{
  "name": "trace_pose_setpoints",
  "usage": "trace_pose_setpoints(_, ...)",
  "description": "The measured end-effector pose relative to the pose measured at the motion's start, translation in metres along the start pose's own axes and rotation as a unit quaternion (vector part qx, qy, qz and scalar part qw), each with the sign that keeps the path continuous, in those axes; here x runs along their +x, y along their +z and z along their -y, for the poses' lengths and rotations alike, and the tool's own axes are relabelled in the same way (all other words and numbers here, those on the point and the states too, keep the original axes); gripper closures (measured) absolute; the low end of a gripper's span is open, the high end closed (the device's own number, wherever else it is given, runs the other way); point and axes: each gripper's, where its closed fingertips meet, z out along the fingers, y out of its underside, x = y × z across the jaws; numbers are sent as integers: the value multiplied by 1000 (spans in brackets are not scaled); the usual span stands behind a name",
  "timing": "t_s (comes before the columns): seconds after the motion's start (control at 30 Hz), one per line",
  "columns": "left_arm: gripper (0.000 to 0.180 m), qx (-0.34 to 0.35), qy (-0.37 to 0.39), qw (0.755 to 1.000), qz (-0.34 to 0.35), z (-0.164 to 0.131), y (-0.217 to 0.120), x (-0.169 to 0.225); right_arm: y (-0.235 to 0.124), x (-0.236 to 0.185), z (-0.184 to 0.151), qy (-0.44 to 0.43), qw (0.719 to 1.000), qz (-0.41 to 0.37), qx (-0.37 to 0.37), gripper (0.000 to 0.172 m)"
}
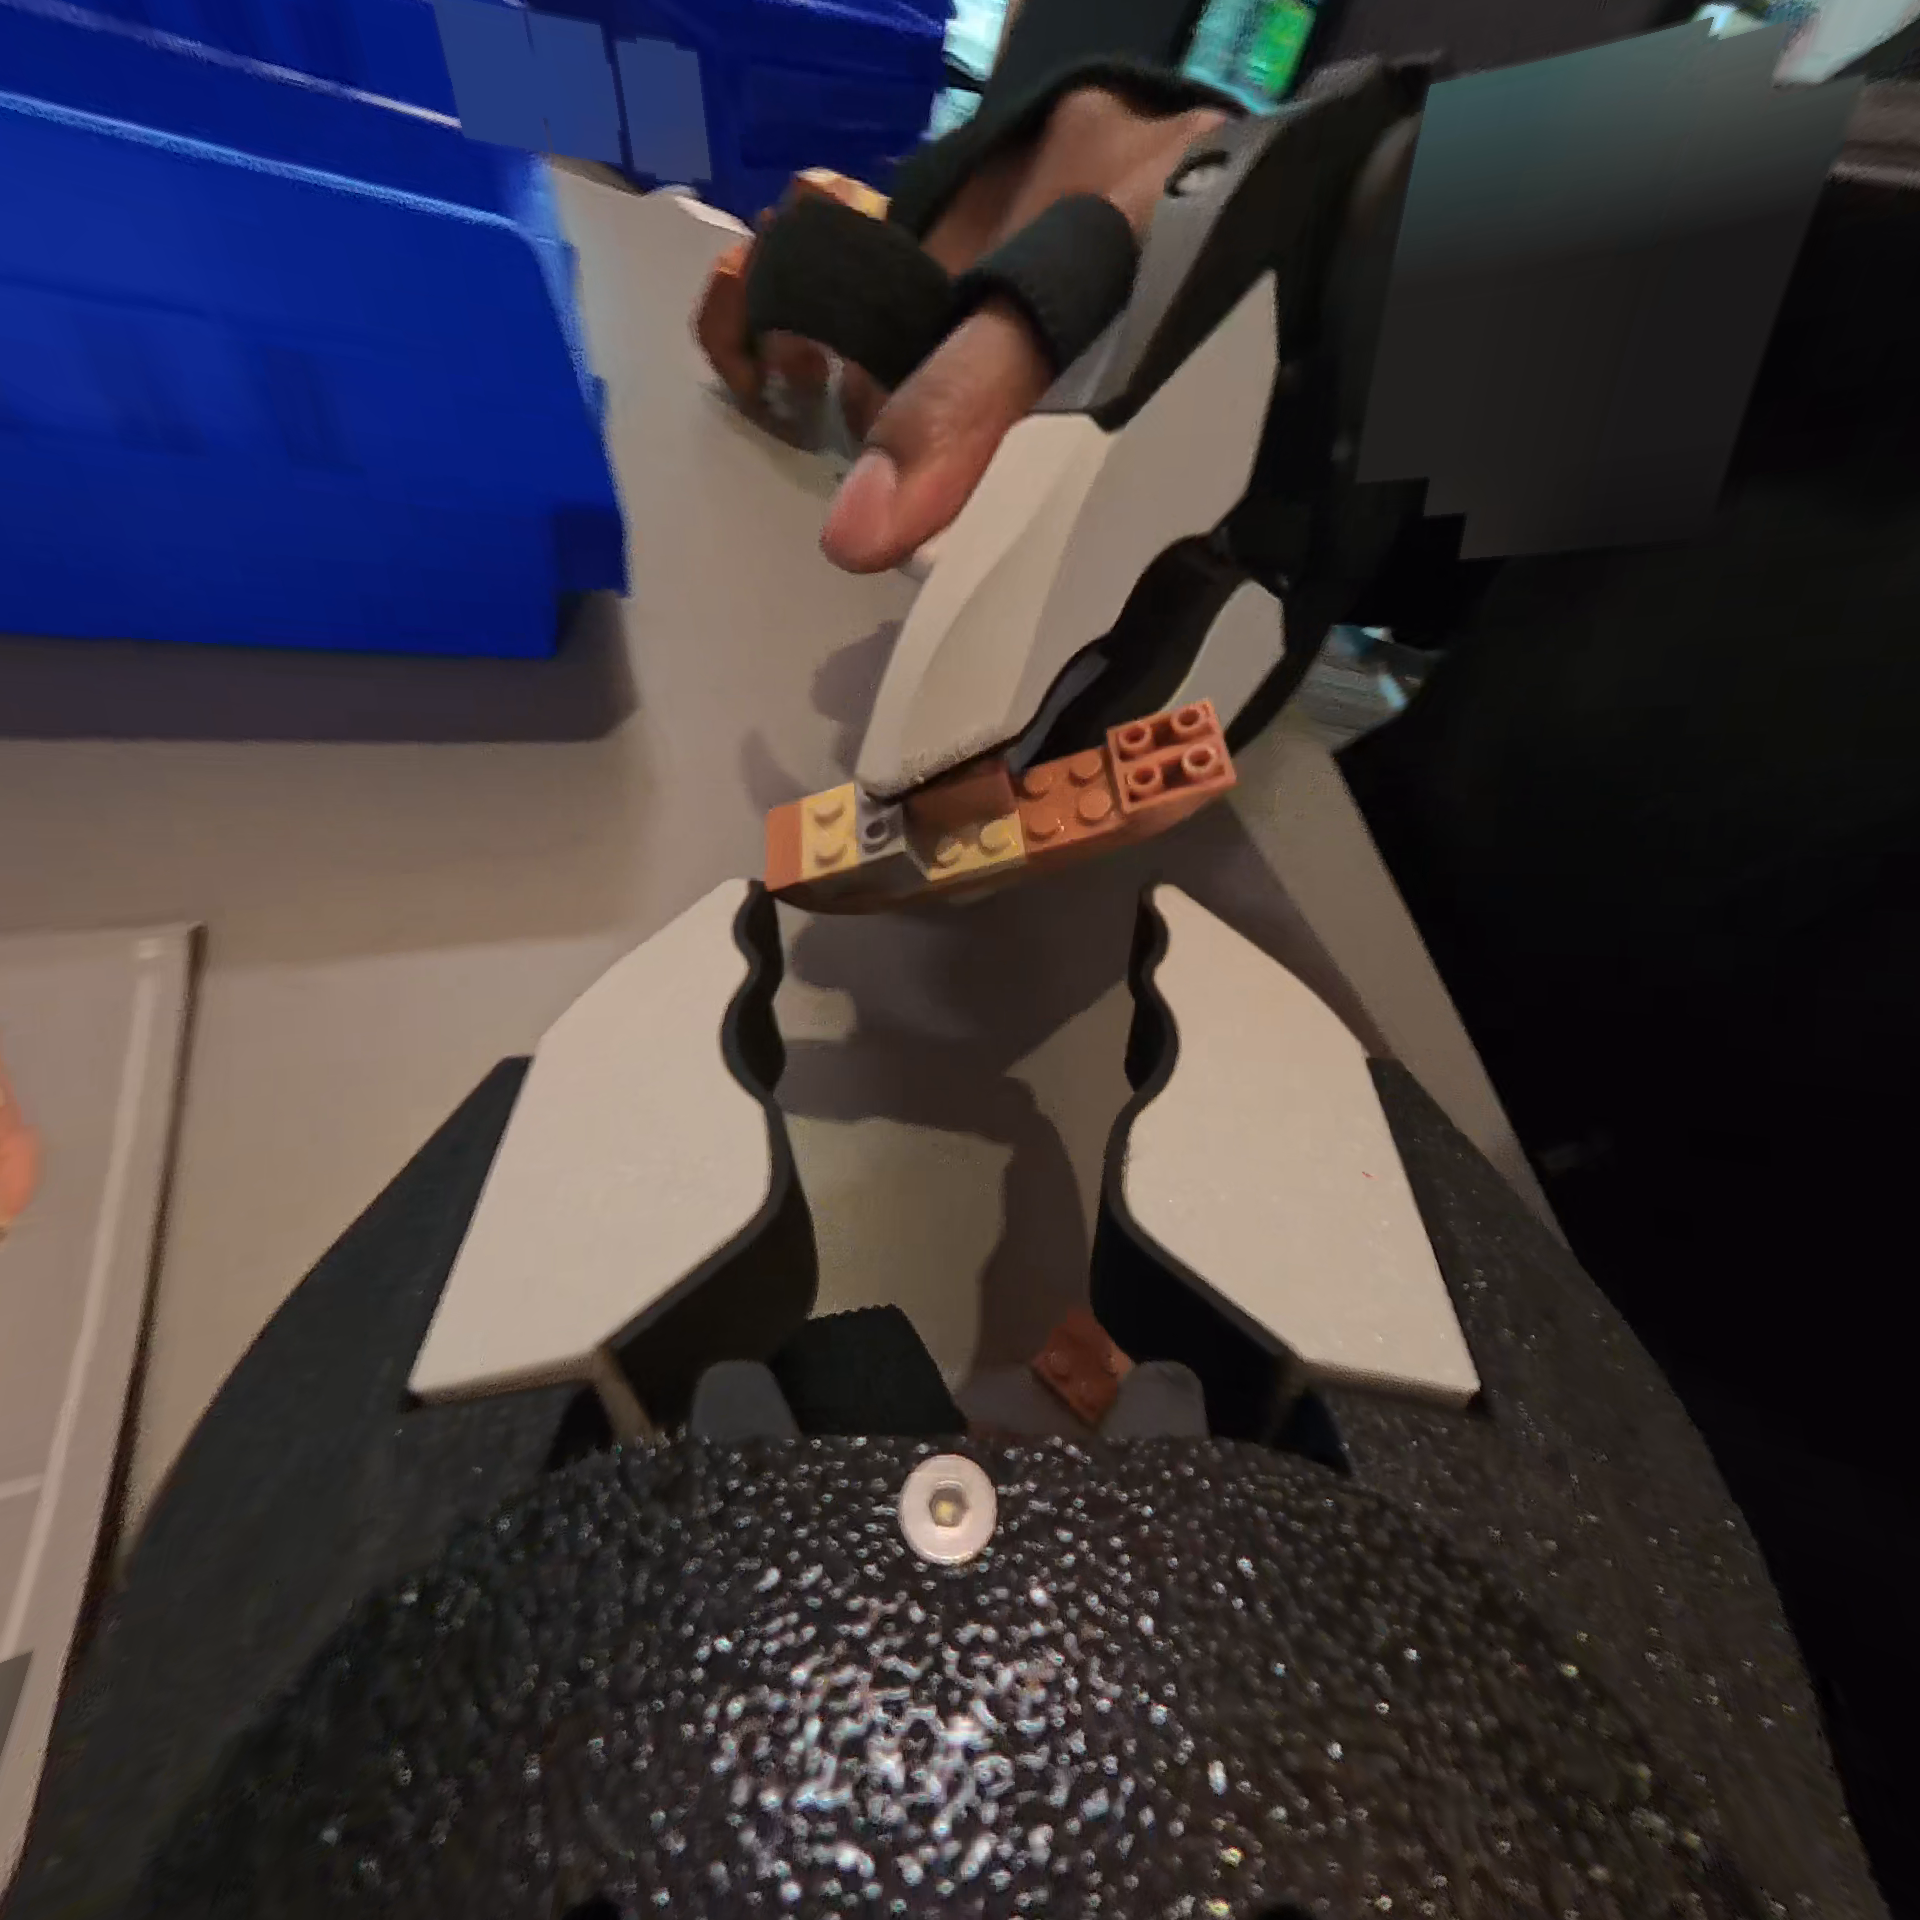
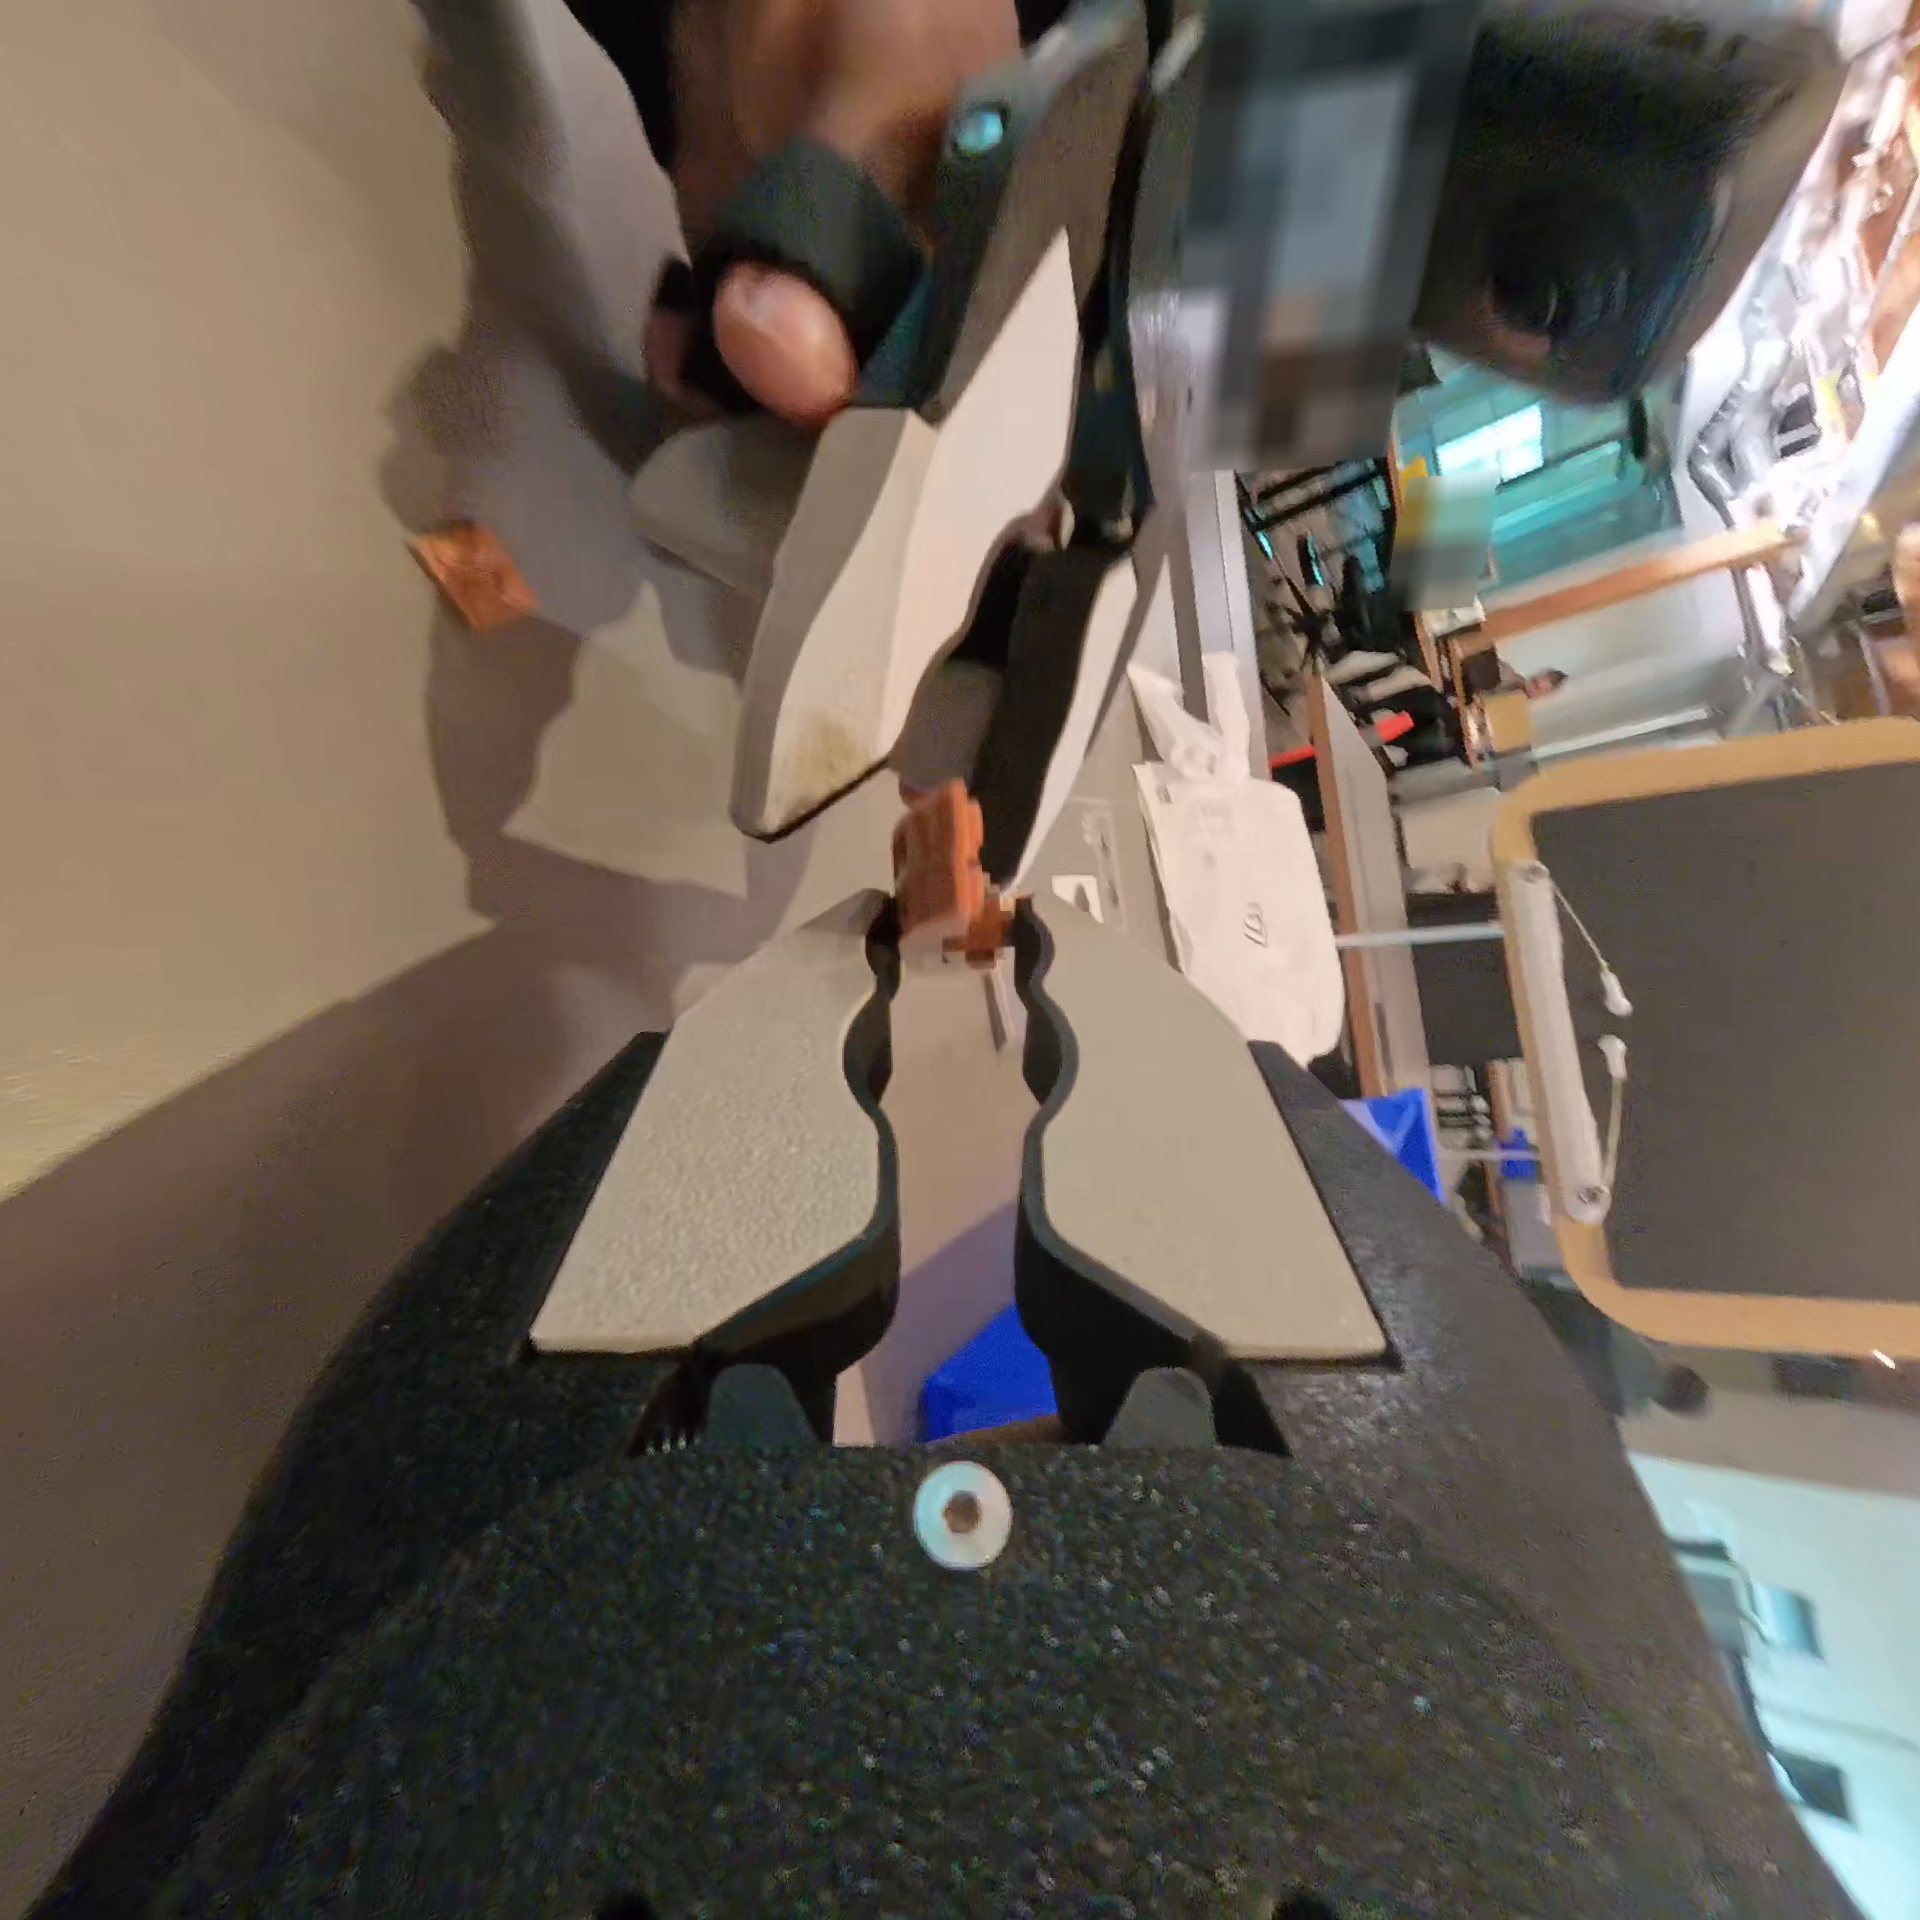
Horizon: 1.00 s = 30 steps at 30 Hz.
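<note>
Studded plastic bricks make up a small curved assembly, mostly reddish brown with two tan pieces and one grey piece set into its top, and a square brown brick with hollow round studs at its right end; its underside bows like a shallow hull. It hangs in the air above the pale grey worktop, clamped near its middle by the right gripper, whose pale matte fingers with black wavy inner edges press on the brown block in the middle. In the right wrist view the same assembly shows edge-on, pinched between the narrowly parted fingertips of that gripper. The left gripper sits just below and in front of the assembly with its fingers spread wide and nothing between them; the left tip is just beside the assembly's left end, though whether it touches cannot be told. Both grippers have rough, speckled black bodies with a silver screw in the middle. A hand in a black fingerless wrap holds the right gripper. One loose brown flat brick lies on the worktop, seen low between the left fingers. Glossy blue plastic bins stand at the far left; their contents are out of sight. A pale flat tray lies at the left edge.
</note>
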Motion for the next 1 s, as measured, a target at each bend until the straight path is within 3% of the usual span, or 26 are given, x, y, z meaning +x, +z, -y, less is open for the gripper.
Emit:
trace_pose_setpoints(0.13,124,9,-28,996,86,-2,-3,-6,3,4,-4,-6,999,-25,-23,152)
trace_pose_setpoints(0.3,114,0,-22,993,113,-14,-4,-9,0,5,5,4,999,-36,21,152)
trace_pose_setpoints(0.43,113,66,-54,996,-2,2,-11,13,-12,12,25,29,993,-52,105,152)
trace_pose_setpoints(0.57,114,138,-81,982,-105,22,-23,35,-27,14,46,56,978,-41,197,152)
trace_pose_setpoints(0.73,126,151,-77,970,-175,25,-25,55,-34,7,58,56,966,-21,250,152)
trace_pose_setpoints(1.0,148,150,-76,962,-213,25,-23,66,-38,-4,65,57,954,12,292,152)
